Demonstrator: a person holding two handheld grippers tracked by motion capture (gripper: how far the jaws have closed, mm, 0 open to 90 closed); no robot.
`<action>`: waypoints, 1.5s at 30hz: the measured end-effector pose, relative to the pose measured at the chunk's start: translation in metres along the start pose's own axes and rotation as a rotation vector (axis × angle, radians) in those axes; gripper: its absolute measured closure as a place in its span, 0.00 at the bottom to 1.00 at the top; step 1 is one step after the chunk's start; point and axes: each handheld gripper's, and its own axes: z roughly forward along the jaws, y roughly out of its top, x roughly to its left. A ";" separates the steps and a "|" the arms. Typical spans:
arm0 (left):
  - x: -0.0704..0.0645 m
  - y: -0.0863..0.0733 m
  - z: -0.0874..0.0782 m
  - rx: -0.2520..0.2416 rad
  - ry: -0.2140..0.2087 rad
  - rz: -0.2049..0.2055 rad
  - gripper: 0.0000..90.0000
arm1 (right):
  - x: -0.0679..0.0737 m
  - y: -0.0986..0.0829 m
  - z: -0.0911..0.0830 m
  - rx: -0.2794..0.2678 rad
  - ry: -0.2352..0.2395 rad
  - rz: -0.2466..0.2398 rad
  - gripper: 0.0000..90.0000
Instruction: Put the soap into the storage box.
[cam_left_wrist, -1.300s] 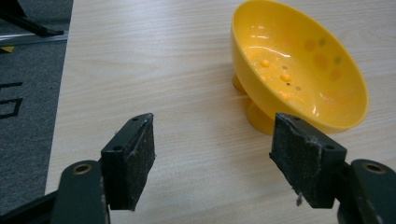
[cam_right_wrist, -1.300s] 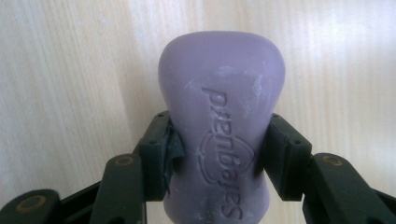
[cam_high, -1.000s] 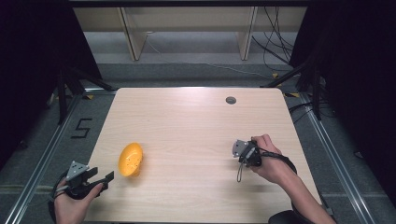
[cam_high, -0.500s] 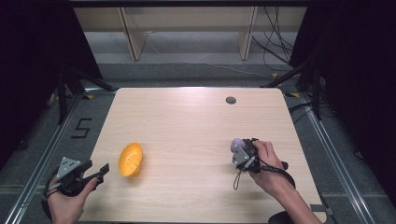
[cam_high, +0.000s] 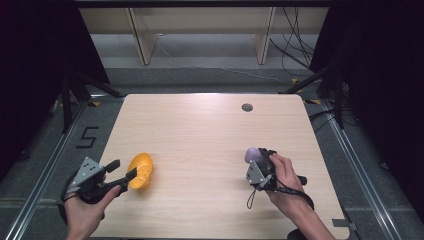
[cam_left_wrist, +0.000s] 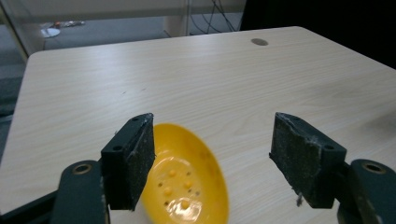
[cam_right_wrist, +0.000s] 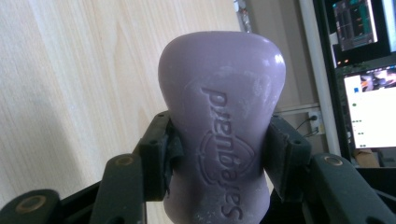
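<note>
Soap (cam_right_wrist: 219, 135), a purple bar, is clamped between the two jaws of the right gripper (cam_high: 260, 167), above the right part of the table (cam_high: 200, 130). On the left part lies a yellow dish (cam_high: 140, 170); the left gripper (cam_high: 122, 172) is wide open beside it, one jaw touching its rim.

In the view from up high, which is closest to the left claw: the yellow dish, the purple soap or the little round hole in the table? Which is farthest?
1. Yellow dish: right at the left claw, near the table's left edge.
2. Purple soap: across the table, in the right claw.
3. Round hole: far side, right of centre.
</note>
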 end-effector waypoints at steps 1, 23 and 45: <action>-0.004 0.003 0.002 0.003 -0.012 0.006 0.34 | -0.002 0.000 -0.001 -0.004 -0.008 -0.052 0.56; -0.056 0.033 0.050 0.057 -0.183 0.177 0.34 | 0.009 0.020 -0.023 -0.070 -0.028 -0.065 0.56; -0.109 0.058 0.080 0.105 -0.393 0.279 0.36 | 0.018 0.042 -0.033 -0.114 -0.043 -0.081 0.56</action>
